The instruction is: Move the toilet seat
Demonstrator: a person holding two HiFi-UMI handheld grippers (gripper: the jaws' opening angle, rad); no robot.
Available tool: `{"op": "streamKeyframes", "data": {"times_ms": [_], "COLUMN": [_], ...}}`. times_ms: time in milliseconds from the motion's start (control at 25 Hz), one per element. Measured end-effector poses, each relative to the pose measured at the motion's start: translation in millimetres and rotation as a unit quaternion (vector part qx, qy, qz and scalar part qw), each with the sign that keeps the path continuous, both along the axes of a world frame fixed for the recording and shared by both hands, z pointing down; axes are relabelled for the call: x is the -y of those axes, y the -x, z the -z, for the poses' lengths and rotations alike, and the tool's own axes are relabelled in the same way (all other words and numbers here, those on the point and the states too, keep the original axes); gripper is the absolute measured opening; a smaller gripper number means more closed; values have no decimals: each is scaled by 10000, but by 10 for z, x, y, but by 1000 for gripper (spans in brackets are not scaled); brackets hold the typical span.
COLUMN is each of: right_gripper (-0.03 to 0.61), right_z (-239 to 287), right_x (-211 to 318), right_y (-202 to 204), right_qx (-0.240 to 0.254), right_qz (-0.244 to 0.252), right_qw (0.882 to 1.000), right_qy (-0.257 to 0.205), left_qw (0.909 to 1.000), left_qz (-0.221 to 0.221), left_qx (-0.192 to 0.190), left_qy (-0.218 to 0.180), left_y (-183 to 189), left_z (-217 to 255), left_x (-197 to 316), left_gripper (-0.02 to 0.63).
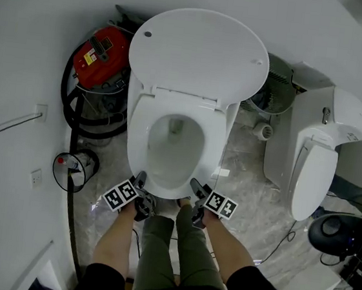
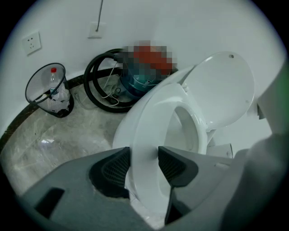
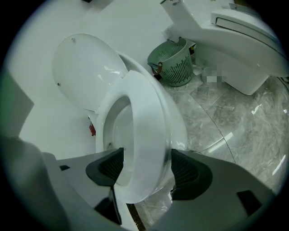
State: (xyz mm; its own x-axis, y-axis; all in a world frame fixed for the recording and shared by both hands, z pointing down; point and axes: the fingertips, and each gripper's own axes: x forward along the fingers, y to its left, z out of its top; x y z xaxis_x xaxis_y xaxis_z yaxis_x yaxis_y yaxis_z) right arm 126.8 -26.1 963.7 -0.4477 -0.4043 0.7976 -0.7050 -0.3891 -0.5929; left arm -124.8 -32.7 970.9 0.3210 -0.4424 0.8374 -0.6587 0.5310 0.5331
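Left hand-held gripper astride toilet seat

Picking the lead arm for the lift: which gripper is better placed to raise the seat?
Left. The left gripper is clamped on the seat at its front edge, ready to lift. The right gripper is open, jaws apart around seat and bowl rim together, so it likely needs repositioning first.

No text reads clearly. The red vacuum cleaner carries a small label, print too small to make out. Cubes on the left gripper and right gripper bear black-and-white square markers. White lettering on the trousers is illegible.
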Motion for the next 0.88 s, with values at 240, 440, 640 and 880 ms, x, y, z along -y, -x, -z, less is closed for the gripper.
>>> {"op": "streamKeyframes", "data": {"times_ms": [240, 440, 640, 880], "right_gripper": [311, 311, 311, 307], "right_z": [204, 458, 842, 1312], "right_x": [28, 38, 79, 177], "right_y": [34, 34, 17, 19], "right_qx": [74, 215, 448, 638], "right_qz": [-124, -304, -491, -480], "right_qw": [9997, 9986, 9955, 9916], "right_qy": [-202, -383, -674, -1022], "left_qw": [9997, 9991, 9979, 9956], "left_qz": [41, 141, 208, 280], "left_qx": [-159, -278, -342, -311], "left_qy": [-190, -294, -507, -841], "left_y": [8, 16, 12, 18], "left_z": [241, 495, 867, 1343], "left_x": [-12, -13, 27, 148], "left_gripper": [190, 189, 183, 184]}}
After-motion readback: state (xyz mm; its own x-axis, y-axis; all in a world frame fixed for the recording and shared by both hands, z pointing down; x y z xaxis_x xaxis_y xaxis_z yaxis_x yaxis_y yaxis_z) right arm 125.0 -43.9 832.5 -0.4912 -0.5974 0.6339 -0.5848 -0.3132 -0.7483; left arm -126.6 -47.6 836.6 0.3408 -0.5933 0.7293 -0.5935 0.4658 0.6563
